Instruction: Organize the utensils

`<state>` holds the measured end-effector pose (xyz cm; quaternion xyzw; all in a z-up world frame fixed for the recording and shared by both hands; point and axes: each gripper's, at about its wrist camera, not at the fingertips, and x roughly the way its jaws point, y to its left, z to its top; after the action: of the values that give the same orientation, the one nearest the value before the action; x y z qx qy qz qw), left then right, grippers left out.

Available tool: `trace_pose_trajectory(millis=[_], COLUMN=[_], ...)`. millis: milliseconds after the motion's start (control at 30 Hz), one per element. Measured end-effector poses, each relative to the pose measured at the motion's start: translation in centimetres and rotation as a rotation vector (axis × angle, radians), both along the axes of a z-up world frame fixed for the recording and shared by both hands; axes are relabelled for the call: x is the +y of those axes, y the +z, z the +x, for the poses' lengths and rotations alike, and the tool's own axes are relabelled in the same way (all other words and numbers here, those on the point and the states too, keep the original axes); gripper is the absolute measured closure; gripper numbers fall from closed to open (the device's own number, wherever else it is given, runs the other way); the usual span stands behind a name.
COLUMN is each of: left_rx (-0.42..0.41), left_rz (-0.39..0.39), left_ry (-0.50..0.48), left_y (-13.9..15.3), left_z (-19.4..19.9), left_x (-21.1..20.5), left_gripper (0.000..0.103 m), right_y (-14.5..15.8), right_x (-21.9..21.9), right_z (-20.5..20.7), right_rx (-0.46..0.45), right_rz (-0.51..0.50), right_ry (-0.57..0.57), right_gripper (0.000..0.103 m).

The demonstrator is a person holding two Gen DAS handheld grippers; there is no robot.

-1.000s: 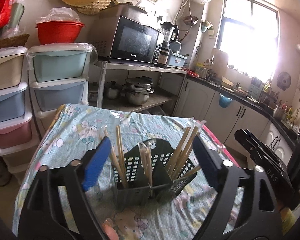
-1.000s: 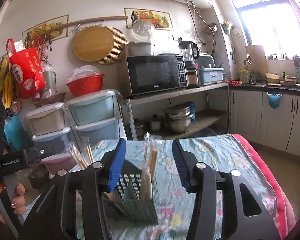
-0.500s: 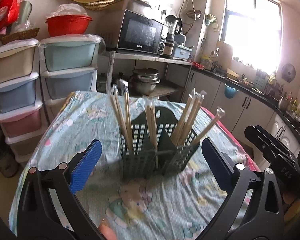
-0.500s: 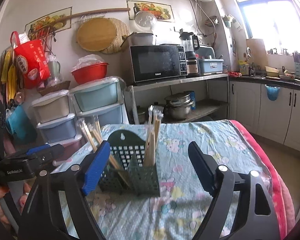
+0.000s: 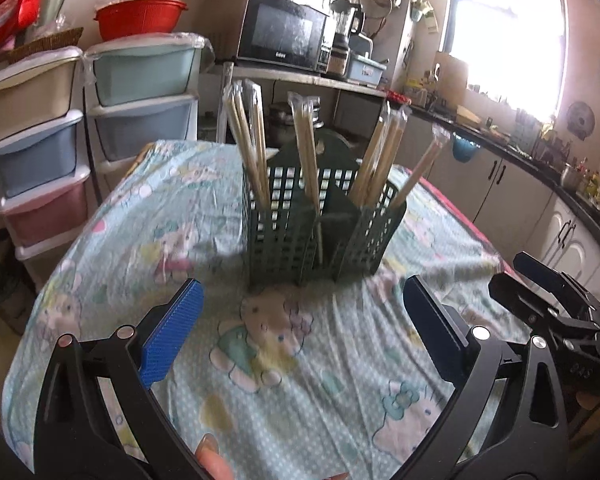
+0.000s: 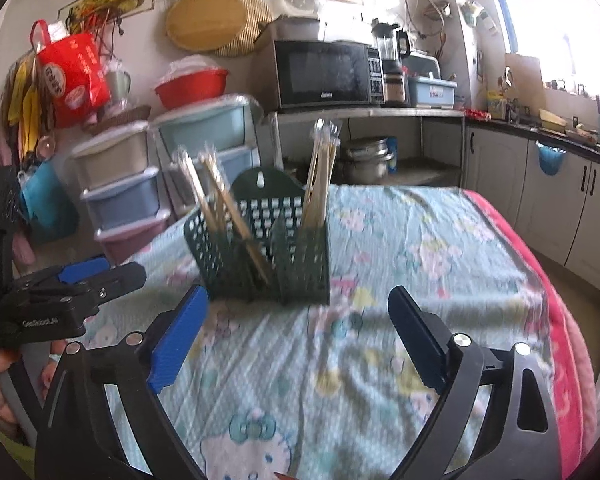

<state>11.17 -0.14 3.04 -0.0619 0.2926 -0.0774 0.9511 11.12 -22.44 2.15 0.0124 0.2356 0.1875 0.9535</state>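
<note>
A dark green slotted utensil basket [image 5: 320, 224] stands on the table with several wrapped wooden chopsticks [image 5: 252, 140] upright in its compartments. It also shows in the right wrist view [image 6: 268, 248] with its chopsticks [image 6: 320, 172]. My left gripper [image 5: 300, 324] is open and empty, a short way in front of the basket. My right gripper [image 6: 296, 328] is open and empty, also in front of the basket. The right gripper shows at the right edge of the left wrist view [image 5: 556, 304]; the left one shows at the left of the right wrist view [image 6: 80, 284].
The table [image 5: 140, 216] wears a light blue cartoon-print cloth with a pink edge [image 6: 556, 280]. Stacked plastic drawers [image 5: 40, 136] stand behind at the left, a shelf with a microwave [image 5: 284, 36] and pots behind, kitchen cabinets [image 5: 512, 200] to the right.
Both grippers have opened wide and pulled back from the basket toward the near side of the table. The basket now stands free on the cloth.
</note>
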Motion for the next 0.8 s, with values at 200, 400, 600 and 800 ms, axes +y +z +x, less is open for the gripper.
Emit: trace_pose_trajectory(millis=[200,400,600,800], left_rx=[0.048,0.043,-0.027,-0.117], left_rz=[0.000,0.010,0.037,0.041], left_ry=[0.003,0.028,0.056,0.074], left_y=[-1.8,-3.2,-4.2,-4.3], left_z=[-0.4,-1.2,-2.3,-3.2], left_x=[0.1,0.1,-0.1,-0.1], left_gripper=[0.011,0.011,0.011,0.011], right_y=[-2.1,-3.7,-4.1,-4.4], right_x=[0.3,0.7,0.7,0.2], right_z=[-0.6,-1.3,-2.6,-4.1], right_rx=[0.056,0.058,-0.027,-0.142], right_rz=[-0.022,-0.043,-0.064,-0.039], right_ry=[0.004,-0.013,-0.047,-0.102], right_gripper=[0.014,0.014,0.011,0.007])
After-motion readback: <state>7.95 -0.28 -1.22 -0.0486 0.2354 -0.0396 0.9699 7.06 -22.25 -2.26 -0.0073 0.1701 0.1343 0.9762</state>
